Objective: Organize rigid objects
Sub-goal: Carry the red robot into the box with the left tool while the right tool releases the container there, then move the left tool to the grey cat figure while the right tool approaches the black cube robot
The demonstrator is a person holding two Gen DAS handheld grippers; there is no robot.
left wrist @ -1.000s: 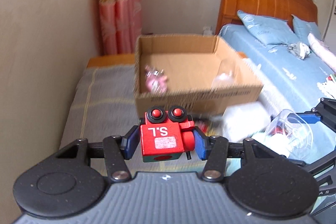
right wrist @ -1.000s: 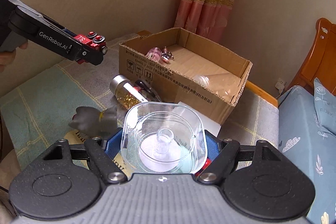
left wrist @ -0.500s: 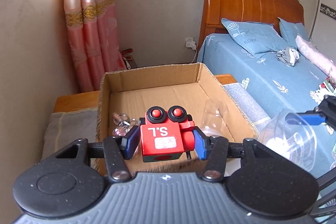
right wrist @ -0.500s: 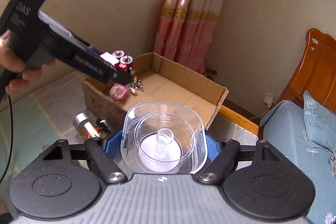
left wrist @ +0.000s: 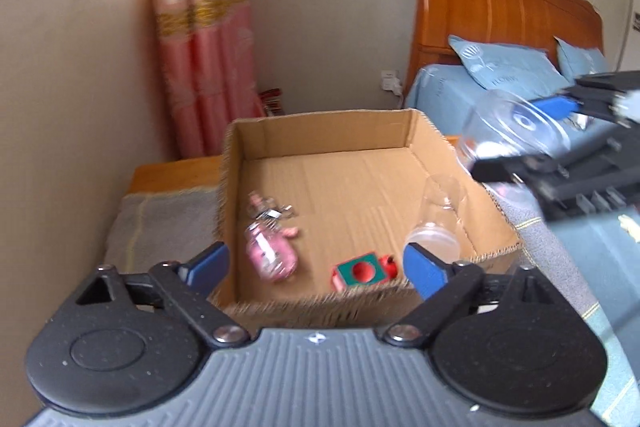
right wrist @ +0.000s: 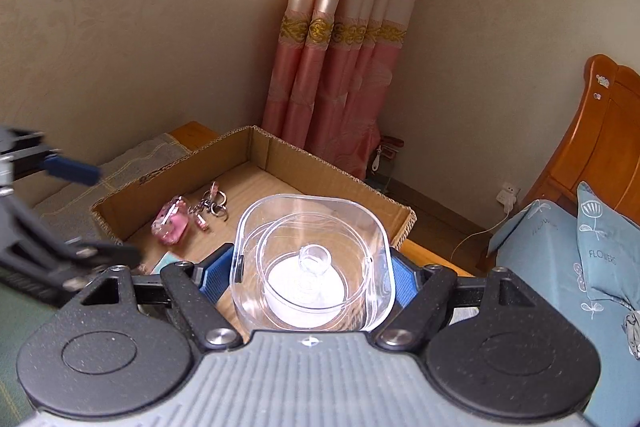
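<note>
In the left wrist view my left gripper (left wrist: 316, 263) hangs over the near wall of the cardboard box (left wrist: 328, 135); its jaws are opening with nothing between them. The red toy block (left wrist: 362, 271) lies on the box floor just below, green face up. A pink keychain (left wrist: 270, 253) and a clear cup (left wrist: 440, 223) also lie in the box. My right gripper (right wrist: 312, 273) is shut on a clear plastic container (right wrist: 312, 259) and holds it above the box's near side. That container (left wrist: 516, 131) shows at the right of the left wrist view.
The box (right wrist: 276, 151) sits on a grey blanket (left wrist: 160, 223) against the wall. A pink curtain (right wrist: 340, 67) hangs behind it. A bed with blue bedding (left wrist: 500, 79) and a wooden headboard (left wrist: 500, 7) lies to the right. The left gripper's blue finger (right wrist: 72, 169) shows at the left.
My left gripper opened and the red toy block dropped into the box. Both grippers moved forward over the box; the right one rose with the clear container still in it.
</note>
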